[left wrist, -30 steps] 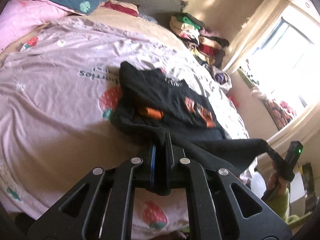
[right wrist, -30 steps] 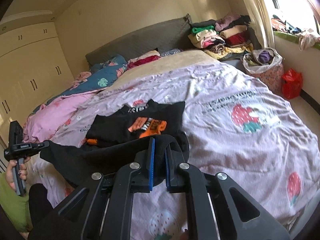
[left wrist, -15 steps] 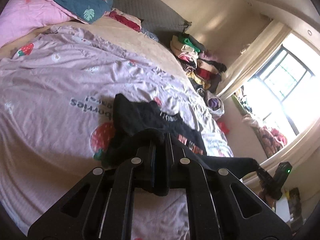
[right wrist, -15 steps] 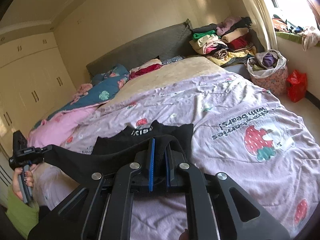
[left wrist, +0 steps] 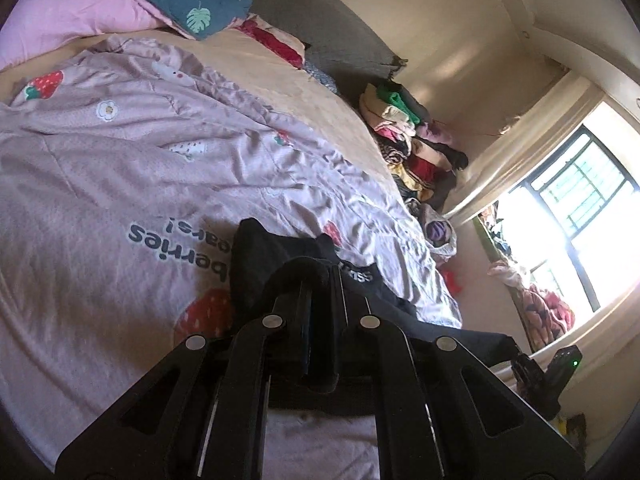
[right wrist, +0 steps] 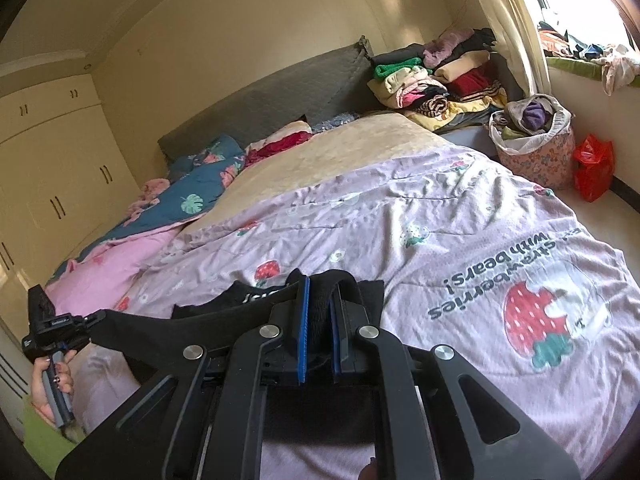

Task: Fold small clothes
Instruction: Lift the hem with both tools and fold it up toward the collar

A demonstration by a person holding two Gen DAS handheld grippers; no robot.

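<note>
Two black two-finger grippers are at work, one in each hand, and between them hangs one small black garment [right wrist: 224,320] with pale lettering at its collar. The left gripper [left wrist: 320,320] is clamped on a bunched edge of that cloth, and the right gripper [right wrist: 320,332], with blue-edged pads, pinches another fold of it; both sets of jaws are closed tight on fabric. In the right wrist view the left gripper appears again at the far left edge, gripped by a person's hand [right wrist: 50,380] above a green sleeve, with the black cloth stretched taut from it toward the right gripper. The far part of the garment rests on one lilac quilt printed with strawberries and grey lettering [right wrist: 460,248], which covers one wide bed with a grey padded headboard [right wrist: 272,96]. One teal leaf-print blanket [right wrist: 200,192] and one pink quilt [right wrist: 108,264] lie heaped by the headboard. One tall pile of folded clothes [right wrist: 436,76] stands at the bed's corner beside one floral laundry basket [right wrist: 536,152] and one red plastic bag [right wrist: 594,168]. Cream wardrobe doors [right wrist: 52,168] line one wall, and one bright window [left wrist: 576,216] lights the other side
</note>
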